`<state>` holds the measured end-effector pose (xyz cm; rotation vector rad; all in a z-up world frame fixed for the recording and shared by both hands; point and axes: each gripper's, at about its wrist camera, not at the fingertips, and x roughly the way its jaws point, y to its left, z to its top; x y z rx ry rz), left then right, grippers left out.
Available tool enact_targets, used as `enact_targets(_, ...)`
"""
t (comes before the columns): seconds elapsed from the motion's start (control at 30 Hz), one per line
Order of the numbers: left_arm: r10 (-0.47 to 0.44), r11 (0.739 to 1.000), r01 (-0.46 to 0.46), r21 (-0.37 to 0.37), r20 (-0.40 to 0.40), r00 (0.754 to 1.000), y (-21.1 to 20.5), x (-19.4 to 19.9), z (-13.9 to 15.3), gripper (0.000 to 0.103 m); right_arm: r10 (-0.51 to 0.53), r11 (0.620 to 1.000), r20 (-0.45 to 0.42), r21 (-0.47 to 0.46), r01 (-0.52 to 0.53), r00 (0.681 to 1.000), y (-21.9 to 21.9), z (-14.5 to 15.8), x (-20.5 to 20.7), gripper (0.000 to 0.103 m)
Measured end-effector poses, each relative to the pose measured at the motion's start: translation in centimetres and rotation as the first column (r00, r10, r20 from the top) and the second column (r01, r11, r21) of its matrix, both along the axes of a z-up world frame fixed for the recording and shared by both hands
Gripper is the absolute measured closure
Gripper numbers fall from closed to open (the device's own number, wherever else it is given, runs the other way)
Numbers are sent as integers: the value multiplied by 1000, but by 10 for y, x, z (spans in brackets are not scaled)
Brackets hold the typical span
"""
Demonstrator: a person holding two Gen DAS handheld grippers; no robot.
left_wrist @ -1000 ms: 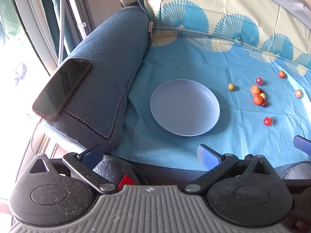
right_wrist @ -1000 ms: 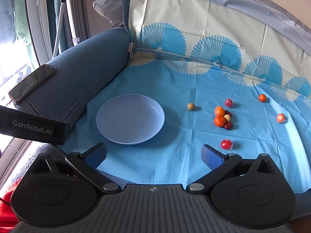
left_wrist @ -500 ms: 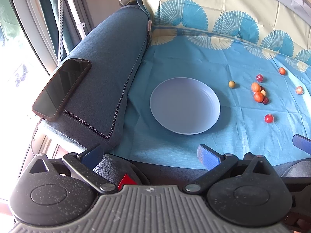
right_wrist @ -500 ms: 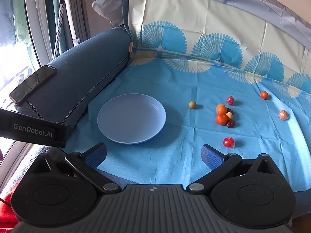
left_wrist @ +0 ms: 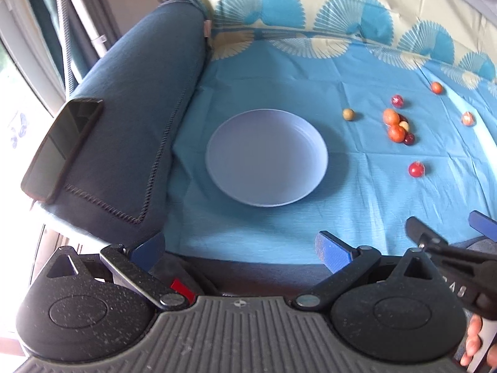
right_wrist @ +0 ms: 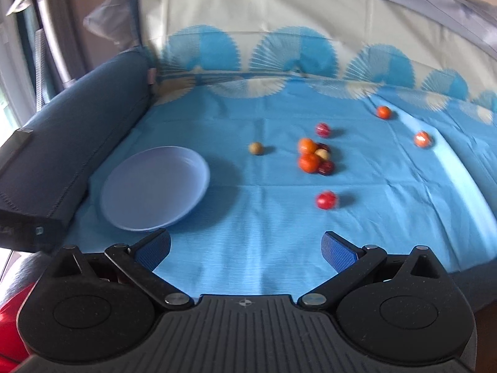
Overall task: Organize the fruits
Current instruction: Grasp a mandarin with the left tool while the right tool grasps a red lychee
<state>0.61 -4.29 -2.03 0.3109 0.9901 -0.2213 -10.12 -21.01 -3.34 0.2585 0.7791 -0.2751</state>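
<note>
Fruits: small round pieces lie loose on the blue cloth (right_wrist: 248, 217), to the right of the plate (right_wrist: 118, 205), none in it.
Cluster: two orange fruits (right_wrist: 308, 162), a pale one (right_wrist: 322, 154) and a dark red one (right_wrist: 326, 167) touch one another near the cloth's middle; a further dark piece behind them is mostly hidden.
Singles: a tan ball (right_wrist: 256, 148) sits between plate and cluster; a red fruit (right_wrist: 326, 200) lies nearer the front edge; a dark red one (right_wrist: 322, 129) sits just behind the cluster; two orange ones (right_wrist: 384, 112) lie toward the back right corner.
Hard to make out: the right view is blurred, so the kinds of fruit cannot be told.
Plate: pale blue, shallow, near the cloth's left edge, beside the dark blue cushion (left_wrist: 133, 130).
Phone: a phone (left_wrist: 62, 146) rests on the cushion.
Left claw (left_wrist: 240, 248): spread, pinching nothing, over the front edge.
Right claw (right_wrist: 245, 250): spread, nothing between its blue pads (right_wrist: 337, 253); cut off at the left view's right edge.
</note>
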Motion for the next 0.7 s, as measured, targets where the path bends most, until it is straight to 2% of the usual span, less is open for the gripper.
enact_targets(0.2, -75, 997, 75, -2, -22, 997, -54, 25, -11, 0, -144, 989, -14, 13, 144, 989, -56, -34, 6, 1)
enact_targets(0.4, -107, 994, 107, 4, -20, 994, -106, 59, -25, 0, -219, 976, -53, -23, 218, 974, -111, -88, 50, 1)
enact_targets(0.63, -93, 995, 95, 33, -62, 994, -147, 102, -51, 0, -205, 977, -94, -81, 198, 974, -134, -152, 103, 1)
enact_targets(0.7, -98, 995, 100, 30, -69, 993, -160, 113, -60, 0, -214, 974, -57, -84, 208, 975, -133, -157, 101, 1)
